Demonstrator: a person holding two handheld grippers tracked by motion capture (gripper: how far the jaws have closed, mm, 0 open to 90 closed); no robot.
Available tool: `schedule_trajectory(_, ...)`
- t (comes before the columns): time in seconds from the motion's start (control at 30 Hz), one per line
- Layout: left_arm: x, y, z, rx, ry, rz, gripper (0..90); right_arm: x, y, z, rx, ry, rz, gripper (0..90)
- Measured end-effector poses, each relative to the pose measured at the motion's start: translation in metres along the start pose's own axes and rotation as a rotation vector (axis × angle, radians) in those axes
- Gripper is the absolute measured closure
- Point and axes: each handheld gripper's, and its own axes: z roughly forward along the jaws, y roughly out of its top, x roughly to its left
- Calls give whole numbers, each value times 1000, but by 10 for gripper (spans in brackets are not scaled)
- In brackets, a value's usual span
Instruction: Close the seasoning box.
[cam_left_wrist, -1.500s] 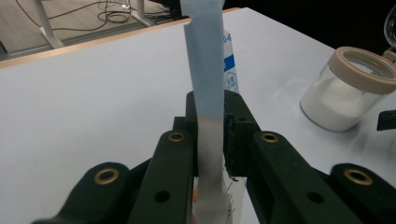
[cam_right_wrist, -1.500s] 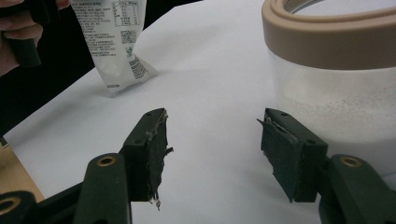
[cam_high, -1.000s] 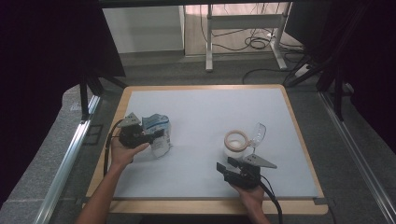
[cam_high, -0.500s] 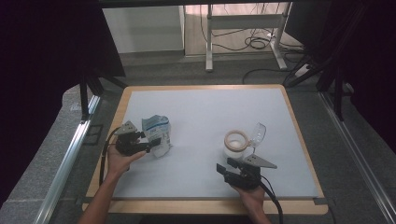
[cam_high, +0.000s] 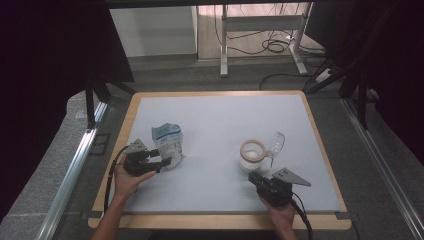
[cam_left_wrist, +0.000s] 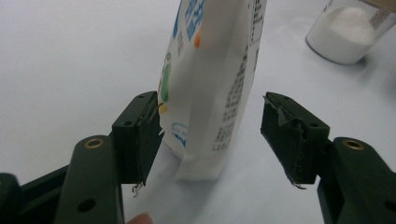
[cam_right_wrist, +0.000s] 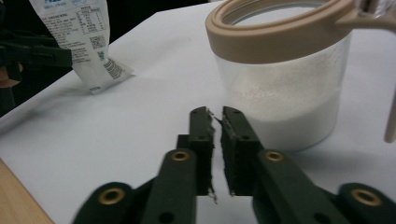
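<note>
Left gripper (cam_left_wrist: 210, 135): jaws wide, either side of the upright white printed paper pouch (cam_left_wrist: 210, 84), not pressing.
Right gripper (cam_right_wrist: 218, 122): jaws just closed, empty, near the clear tan-rimmed powder jar (cam_right_wrist: 285, 88).

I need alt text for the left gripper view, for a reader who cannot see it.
A white printed pouch stands on the white table between the open black jaws of the left gripper, whose pads do not press on it. A clear jar of white powder sits at the upper right.
</note>
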Motion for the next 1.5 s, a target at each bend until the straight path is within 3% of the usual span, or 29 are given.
schedule_trajectory(0.2,1,-10,-1,-2,-5,-23,374,-6,2,-15,-7,-34,-41,895)
schedule_trajectory(0.33,0,-15,3,14,5,-20,374,-14,10,-33,-45,-47,-3,895)
schedule_trajectory(0.5,-1,-16,2,4,4,-24,378,-25,24,-51,-114,-109,4,895)
schedule_trajectory(0.7,-4,-20,2,13,2,-16,378,-45,38,-56,-174,-201,19,895)
schedule_trajectory(0.97,-4,-22,0,13,0,-22,379,-57,55,-51,-218,-214,36,895)
schedule_trajectory(1.5,-10,-20,-1,14,-18,-6,378,-49,70,-36,-217,-191,-1,896)
